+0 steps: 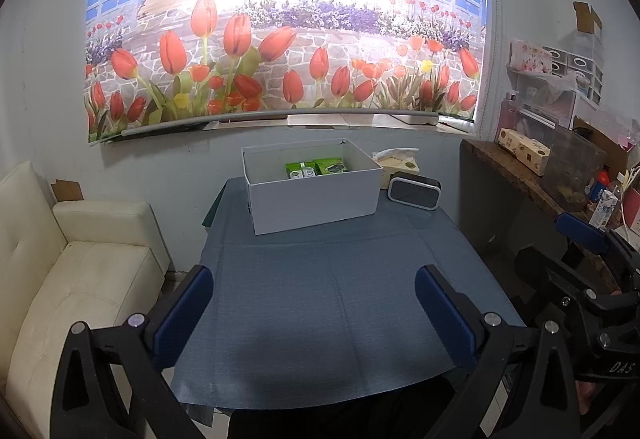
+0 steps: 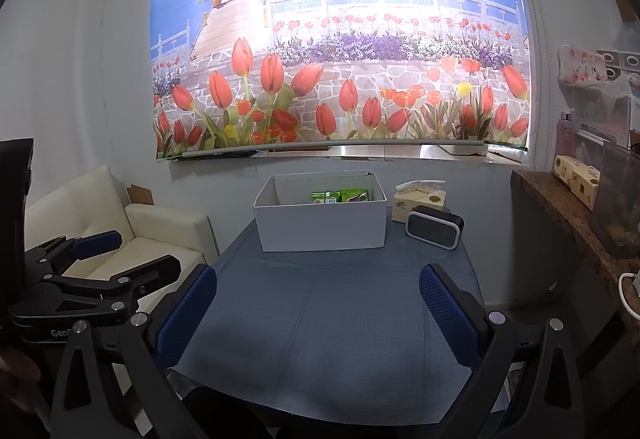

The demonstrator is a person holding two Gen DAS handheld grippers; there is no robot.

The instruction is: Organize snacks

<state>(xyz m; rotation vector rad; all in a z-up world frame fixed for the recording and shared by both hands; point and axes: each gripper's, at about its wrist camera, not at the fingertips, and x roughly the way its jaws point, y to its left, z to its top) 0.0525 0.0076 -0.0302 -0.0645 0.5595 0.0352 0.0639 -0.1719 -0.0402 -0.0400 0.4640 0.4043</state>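
Note:
A white open box (image 1: pixel 316 205) stands at the far end of the blue-covered table (image 1: pixel 320 303); it also shows in the right wrist view (image 2: pixel 322 229). Green snack packets (image 1: pixel 316 167) lie inside it, also visible in the right wrist view (image 2: pixel 340 196). My left gripper (image 1: pixel 314 313) is open and empty, held above the near part of the table. My right gripper (image 2: pixel 318 313) is open and empty too, over the same near area. The right gripper shows at the right edge of the left wrist view (image 1: pixel 592 279); the left gripper shows at the left of the right wrist view (image 2: pixel 92 271).
A tissue box (image 2: pixel 418 201) and a small black speaker (image 2: pixel 434 227) sit right of the white box. A cream sofa (image 1: pixel 72 279) stands left of the table. A cluttered stone counter (image 1: pixel 560 175) runs along the right. A tulip poster hangs on the wall behind.

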